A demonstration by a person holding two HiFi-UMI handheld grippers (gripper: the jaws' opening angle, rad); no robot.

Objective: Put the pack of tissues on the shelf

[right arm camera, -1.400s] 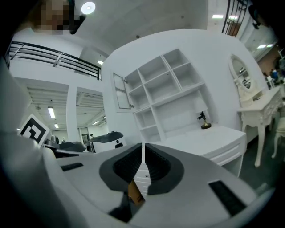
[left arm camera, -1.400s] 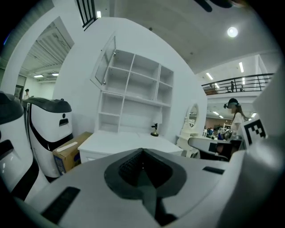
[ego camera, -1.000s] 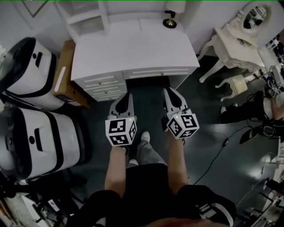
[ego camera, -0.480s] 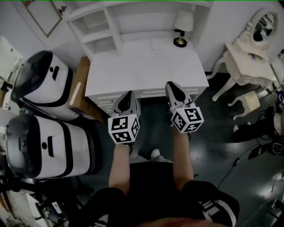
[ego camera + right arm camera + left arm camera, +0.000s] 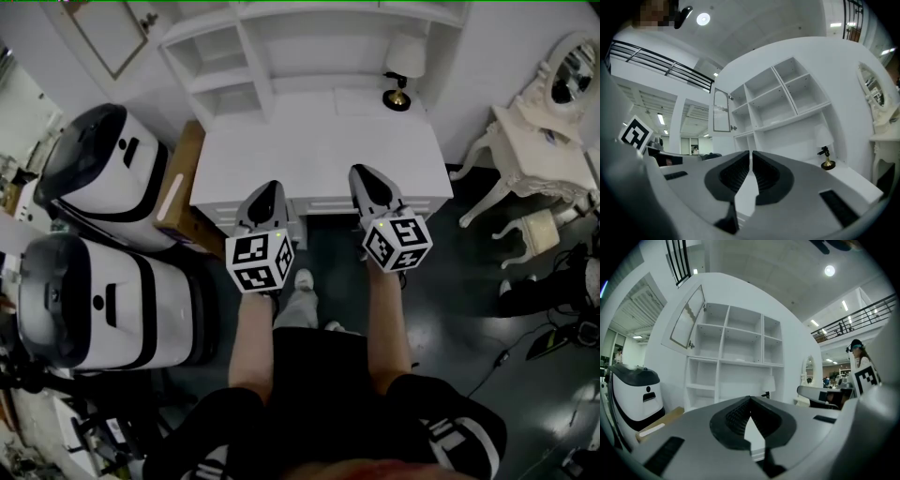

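A white desk [image 5: 319, 141] carries a white shelf unit [image 5: 281, 47] of empty compartments, also in the left gripper view [image 5: 740, 348] and the right gripper view [image 5: 778, 103]. A faint flat white rectangle [image 5: 361, 101] lies on the desktop beside a small lamp [image 5: 401, 89]; I cannot tell whether it is the tissue pack. My left gripper [image 5: 267, 189] [image 5: 750, 399] and right gripper [image 5: 361, 173] [image 5: 751, 152] hover side by side over the desk's front edge. Both point at the shelves, and both are shut with nothing between the jaws.
Two large white-and-black machines [image 5: 103, 169] [image 5: 103, 300] stand at the left, with a cardboard box [image 5: 183, 187] against the desk's left side. A white dressing table with a mirror [image 5: 548, 103] and a stool [image 5: 534, 225] are at the right. Cables [image 5: 553, 337] lie on the dark floor.
The person has stepped toward the desk. The grippers, earlier over the dark floor before the drawers, now reach the desk's front edge. More of the shelf unit shows. Both stay shut.
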